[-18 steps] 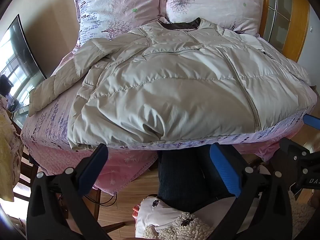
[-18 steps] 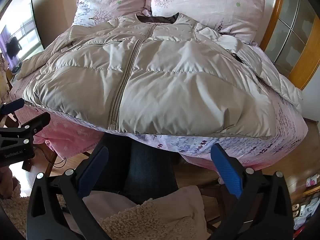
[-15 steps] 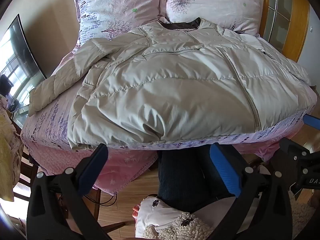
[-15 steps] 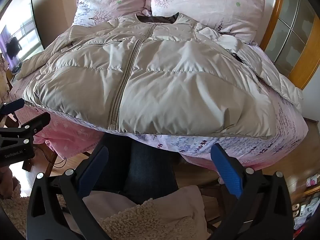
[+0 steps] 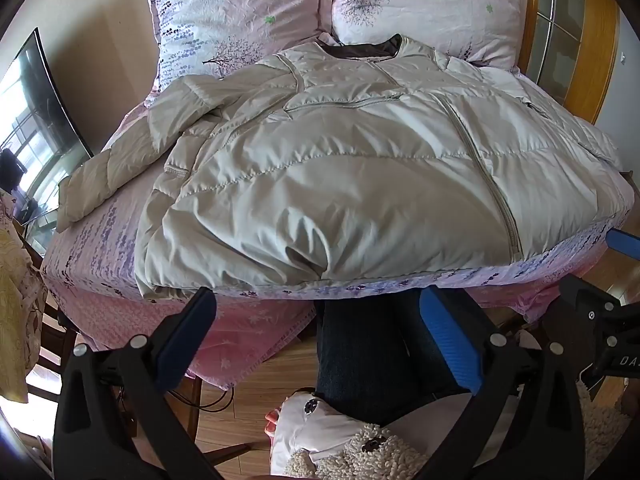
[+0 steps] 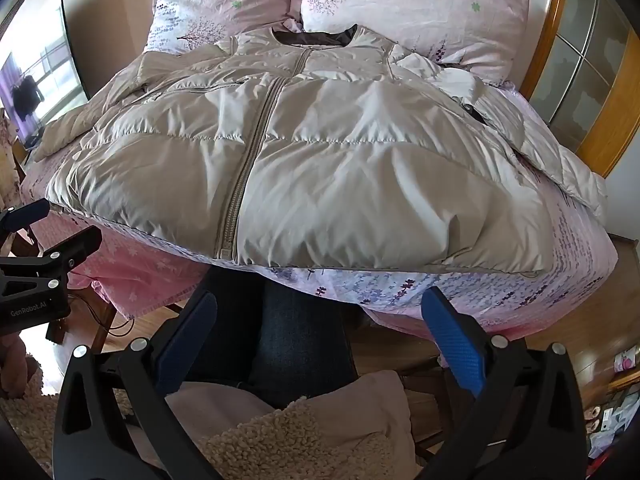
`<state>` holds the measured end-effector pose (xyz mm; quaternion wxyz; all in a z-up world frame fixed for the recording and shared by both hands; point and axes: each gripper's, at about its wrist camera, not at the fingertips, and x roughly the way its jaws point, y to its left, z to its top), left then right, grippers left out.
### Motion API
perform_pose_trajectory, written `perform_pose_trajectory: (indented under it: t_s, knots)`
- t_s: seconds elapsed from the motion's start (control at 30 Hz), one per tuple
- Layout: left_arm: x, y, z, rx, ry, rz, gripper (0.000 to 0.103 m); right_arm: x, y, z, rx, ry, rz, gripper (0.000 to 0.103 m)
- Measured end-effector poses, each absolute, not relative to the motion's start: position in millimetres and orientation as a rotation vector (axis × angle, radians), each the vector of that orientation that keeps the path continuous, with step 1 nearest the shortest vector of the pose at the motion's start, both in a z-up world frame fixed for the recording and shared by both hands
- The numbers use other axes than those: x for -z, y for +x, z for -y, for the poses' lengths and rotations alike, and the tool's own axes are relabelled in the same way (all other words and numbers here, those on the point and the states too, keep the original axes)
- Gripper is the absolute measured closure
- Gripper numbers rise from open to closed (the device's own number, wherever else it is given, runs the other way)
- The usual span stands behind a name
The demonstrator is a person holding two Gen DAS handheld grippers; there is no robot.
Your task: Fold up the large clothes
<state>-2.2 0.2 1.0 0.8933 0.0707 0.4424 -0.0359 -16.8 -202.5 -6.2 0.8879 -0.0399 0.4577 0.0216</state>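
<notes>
A beige quilted puffer jacket (image 5: 340, 168) (image 6: 320, 168) lies face up and zipped on a pink bed, collar toward the pillows, hem at the near edge. One sleeve (image 5: 108, 168) stretches out to the left; the other sleeve (image 6: 560, 160) runs down the right side. My left gripper (image 5: 320, 320) hangs open below the hem, off the bed's near edge, with nothing between its blue pads. My right gripper (image 6: 320, 320) is open the same way, just short of the hem near the zipper's end (image 6: 224, 252).
Two floral pink pillows (image 5: 240, 20) (image 6: 420, 12) lean at the bed's head. A person's dark trouser legs (image 5: 368, 352) stand against the bed's edge (image 6: 440, 292). A dark screen (image 5: 36, 108) sits left, a wooden glass-paned door (image 6: 592, 60) right. Wooden floor lies below.
</notes>
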Motion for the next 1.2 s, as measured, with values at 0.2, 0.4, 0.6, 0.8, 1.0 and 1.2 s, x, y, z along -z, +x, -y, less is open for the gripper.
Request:
perform_pose_trajectory:
  t_s: [0.2,0.4,0.6,0.8,1.0,1.2]
  knots:
    - [0.2,0.0,-0.2,0.073,0.146,-0.92,0.002,6.7,-17.0,202.8,-0.046,-0.082,-0.952,0.001]
    - [0.0,0.0,-0.1,0.073,0.145,-0.921,0.002,7.3,-17.2,203.1,-0.046,-0.08,-0.952,0.001]
    - [0.1,0.0,-0.1,0.074,0.145,-0.922,0.002,7.4,-17.2,203.1,-0.047,-0.08,-0.952,0.001]
    - [0.0,-0.3,0.1,0.073,0.147,-0.92,0.002,7.4,-17.1,203.1,-0.047,-0.078,-0.952,0.001]
    - [0.0,0.0,0.0,0.074,0.145,-0.922,0.002,7.4,-17.5,203.1,-0.048,-0.077,-0.951,0.001]
    - [0.1,0.0,0.0,0.074,0.145,-0.922,0.002,7.0,-16.5,206.0,-0.049,-0.075,-0.952,0.001]
